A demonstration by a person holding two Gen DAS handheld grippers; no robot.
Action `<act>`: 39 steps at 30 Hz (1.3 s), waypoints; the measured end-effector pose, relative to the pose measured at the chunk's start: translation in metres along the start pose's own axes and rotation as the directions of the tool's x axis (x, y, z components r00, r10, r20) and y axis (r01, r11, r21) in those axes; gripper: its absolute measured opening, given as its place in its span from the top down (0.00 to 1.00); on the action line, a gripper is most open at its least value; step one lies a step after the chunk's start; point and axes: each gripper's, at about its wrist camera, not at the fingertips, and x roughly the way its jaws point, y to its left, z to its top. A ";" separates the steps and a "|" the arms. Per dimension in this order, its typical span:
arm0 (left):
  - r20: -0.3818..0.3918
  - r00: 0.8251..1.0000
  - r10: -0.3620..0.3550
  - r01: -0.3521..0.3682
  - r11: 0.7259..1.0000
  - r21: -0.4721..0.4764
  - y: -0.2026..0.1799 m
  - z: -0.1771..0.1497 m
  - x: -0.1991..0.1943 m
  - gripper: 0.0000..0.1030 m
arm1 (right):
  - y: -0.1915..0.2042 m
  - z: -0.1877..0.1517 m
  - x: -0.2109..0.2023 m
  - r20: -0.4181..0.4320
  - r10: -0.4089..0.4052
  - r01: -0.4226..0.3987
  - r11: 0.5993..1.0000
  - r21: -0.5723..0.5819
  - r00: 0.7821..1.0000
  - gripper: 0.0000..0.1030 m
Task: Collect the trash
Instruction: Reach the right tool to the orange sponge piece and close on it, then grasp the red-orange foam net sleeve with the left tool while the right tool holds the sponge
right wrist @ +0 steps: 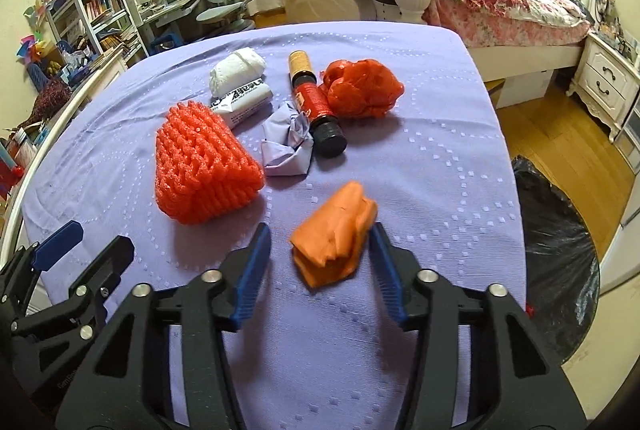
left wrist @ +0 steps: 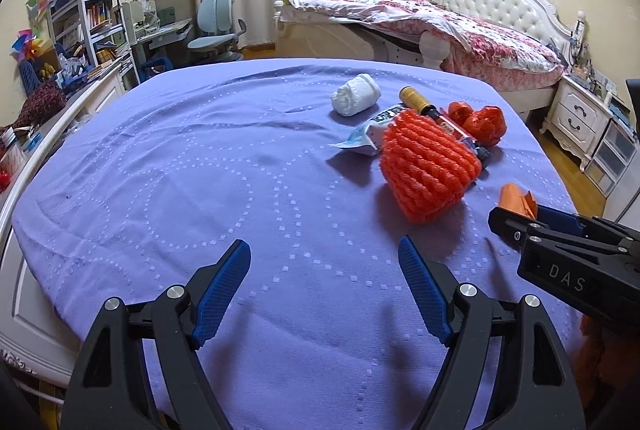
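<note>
Black trash bag (right wrist: 560,262): cut off by right wrist view's dark rim, opening not visible. Orange wrapper (left wrist: 518,199): mostly hidden behind right gripper (left wrist: 520,226) in left view. Dark bottle (left wrist: 428,107): lower half hidden behind orange foam net (left wrist: 428,165). Bottle label print too small to read.

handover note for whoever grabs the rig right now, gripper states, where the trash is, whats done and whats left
Left gripper: open, empty, over bare purple bedsheet.
Right gripper: open around the crumpled orange paper wad; the right pad is at the wad's edge, the left pad is clear, no grip yet.
Still on the sheet: orange foam fruit net, crumpled lilac paper, brown bottle with red label, red plastic bag, white tissue roll, white printed wrapper.
Black bin bag stands on the floor off the bed's right edge.
Done: nothing visibly bagged.
Left: grip the wad, bag it, then the rest.
</note>
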 end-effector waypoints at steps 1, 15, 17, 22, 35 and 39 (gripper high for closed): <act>-0.003 1.000 0.001 -0.001 1.000 -0.004 0.002 0.000 0.001 0.26 | 0.000 -0.001 0.001 0.001 -0.003 0.003 1.000 0.001 1.000 0.49; 0.002 0.999 -0.041 0.041 0.998 0.038 -0.020 0.000 -0.001 0.26 | -0.024 -0.004 -0.008 0.008 -0.023 0.023 0.998 0.054 1.000 0.50; -0.004 0.999 -0.040 0.040 0.999 0.035 -0.021 0.000 0.000 0.26 | -0.025 -0.002 -0.008 0.014 -0.023 0.022 0.998 0.060 1.000 0.49; -0.002 0.999 -0.034 0.034 0.999 0.034 -0.019 0.000 -0.002 0.26 | -0.021 -0.003 -0.005 0.013 -0.035 0.035 0.999 0.024 0.999 0.60; 0.006 0.997 -0.082 0.081 0.994 0.067 -0.046 0.014 0.007 0.24 | -0.039 -0.002 -0.008 0.028 -0.037 0.036 0.998 0.047 0.999 0.69; 0.010 0.996 -0.084 0.083 0.993 0.079 -0.057 0.022 0.013 0.24 | -0.044 -0.001 -0.008 0.030 -0.031 0.029 0.998 0.053 0.999 0.69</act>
